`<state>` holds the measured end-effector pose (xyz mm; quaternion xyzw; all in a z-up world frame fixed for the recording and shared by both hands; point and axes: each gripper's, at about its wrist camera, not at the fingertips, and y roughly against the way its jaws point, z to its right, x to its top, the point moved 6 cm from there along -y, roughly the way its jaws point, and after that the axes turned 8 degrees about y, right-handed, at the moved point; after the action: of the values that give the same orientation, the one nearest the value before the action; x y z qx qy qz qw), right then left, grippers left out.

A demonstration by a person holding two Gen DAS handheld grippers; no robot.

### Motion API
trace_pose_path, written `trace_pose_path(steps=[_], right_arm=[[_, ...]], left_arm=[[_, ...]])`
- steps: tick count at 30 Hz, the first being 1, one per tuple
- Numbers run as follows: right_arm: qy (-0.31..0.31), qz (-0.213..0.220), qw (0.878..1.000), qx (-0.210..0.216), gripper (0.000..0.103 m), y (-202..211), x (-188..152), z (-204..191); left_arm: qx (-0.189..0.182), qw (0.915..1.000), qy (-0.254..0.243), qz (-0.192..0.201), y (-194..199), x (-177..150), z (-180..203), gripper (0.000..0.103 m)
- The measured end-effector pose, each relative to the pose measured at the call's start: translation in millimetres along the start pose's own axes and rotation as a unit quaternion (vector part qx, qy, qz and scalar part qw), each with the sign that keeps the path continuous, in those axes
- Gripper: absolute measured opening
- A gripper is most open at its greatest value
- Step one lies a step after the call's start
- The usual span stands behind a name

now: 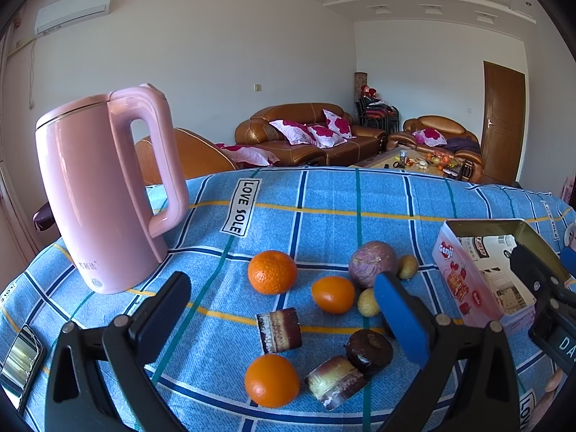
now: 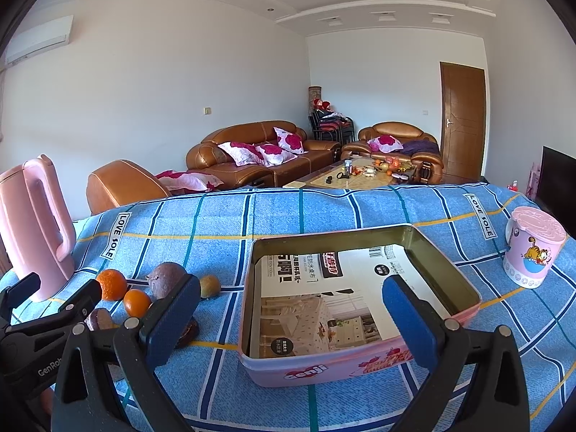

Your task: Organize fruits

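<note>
Both spread: left claw [image 1: 284, 309] over dimpled oranges [image 1: 272, 272], right claw [image 2: 291, 309] over rectangular tin [image 2: 324, 363].

This is a home living room. Far across it stand a brown leather sofa [image 2: 252, 151] with pink flowered cushions [image 2: 273, 151], a matching armchair [image 2: 396, 144], a cluttered coffee table [image 2: 352, 176] and a wooden door [image 2: 462, 118]. An air conditioner [image 1: 73, 9] hangs high on the left wall. The near surface wears a blue checked cloth [image 2: 324, 208].
</note>
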<state>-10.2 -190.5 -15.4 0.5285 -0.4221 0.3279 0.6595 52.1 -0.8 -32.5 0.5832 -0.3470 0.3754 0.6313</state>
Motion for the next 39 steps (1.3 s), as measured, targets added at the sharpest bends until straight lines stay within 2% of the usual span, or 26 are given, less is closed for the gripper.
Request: trace_pose_path(steps=[3, 5, 7, 9, 11, 13, 16, 19, 21, 24, 26, 29, 32, 35, 36, 37, 38, 39], right_arm=[[0.0, 0.0, 1.0, 0.008, 0.102, 0, 0, 0], [0.001, 0.0, 1.0, 0.019, 0.102, 1, 0, -3], [0.005, 0.0, 0.999, 0.032, 0.1, 2, 0, -7], [0.014, -0.003, 0.999, 0.051, 0.093, 2, -1, -14], [0.029, -0.013, 0.996, 0.079, 0.076, 0, -3, -25], [0.042, -0.034, 0.992, 0.116, 0.064, -4, -8, -38], [0.042, -0.073, 0.978, 0.192, 0.061, -10, -19, -58], [0.028, -0.104, 0.956, 0.274, 0.061, -9, -27, -78], [0.028, -0.128, 0.941, 0.312, 0.061, -8, -35, -94], [0.038, -0.158, 0.924, 0.347, 0.054, -7, -47, -118], [0.057, -0.175, 0.919, 0.349, 0.052, -10, -54, -133], [0.077, -0.196, 0.922, 0.326, 0.052, -21, -59, -146], [0.072, -0.199, 0.923, 0.323, 0.052, -31, -55, -154], [0.099, -0.2, 0.925, 0.308, 0.052, -34, -51, -161], [0.107, -0.199, 0.925, 0.306, 0.051, -33, -52, -162], [0.115, -0.199, 0.924, 0.307, 0.04, -30, -52, -163], [0.123, -0.198, 0.923, 0.307, 0.036, -28, -53, -163], [0.128, -0.198, 0.922, 0.306, 0.036, -25, -54, -161]], left_arm=[[0.009, 0.9997, -0.022, -0.001, -1, 0, -4, 0.103], [0.034, 0.9989, -0.031, 0.003, -2, 3, -15, 0.103], [0.057, 0.9982, -0.018, 0.008, -2, 9, -32, 0.103], [0.053, 0.9986, 0.004, 0.001, -3, 12, -50, 0.103], [0.052, 0.9981, 0.033, -0.009, -4, 14, -71, 0.103], [0.041, 0.9977, 0.052, -0.017, -5, 14, -87, 0.103], [0.03, 0.9972, 0.06, -0.033, -6, 10, -101, 0.103], [0.03, 0.9967, 0.05, -0.057, -11, 2, -107, 0.102], [0.039, 0.9955, 0.051, -0.069, -15, -1, -109, 0.101], [0.035, 0.9945, 0.058, -0.08, -19, -2, -110, 0.1], [0.035, 0.9945, 0.058, -0.08, -18, -1, -110, 0.1], [0.036, 0.9944, 0.058, -0.08, -17, -1, -111, 0.1], [0.034, 0.9941, 0.062, -0.083, -18, -1, -112, 0.1], [0.025, 0.9944, 0.063, -0.081, -19, 2, -113, 0.1], [0.022, 0.9947, 0.062, -0.079, -18, 3, -112, 0.099], [0.017, 0.995, 0.061, -0.077, -17, 3, -111, 0.096], [0.011, 0.995, 0.061, -0.078, -17, 4, -110, 0.096], [0.002, 0.995, 0.061, -0.079, -16, 4, -108, 0.096]])
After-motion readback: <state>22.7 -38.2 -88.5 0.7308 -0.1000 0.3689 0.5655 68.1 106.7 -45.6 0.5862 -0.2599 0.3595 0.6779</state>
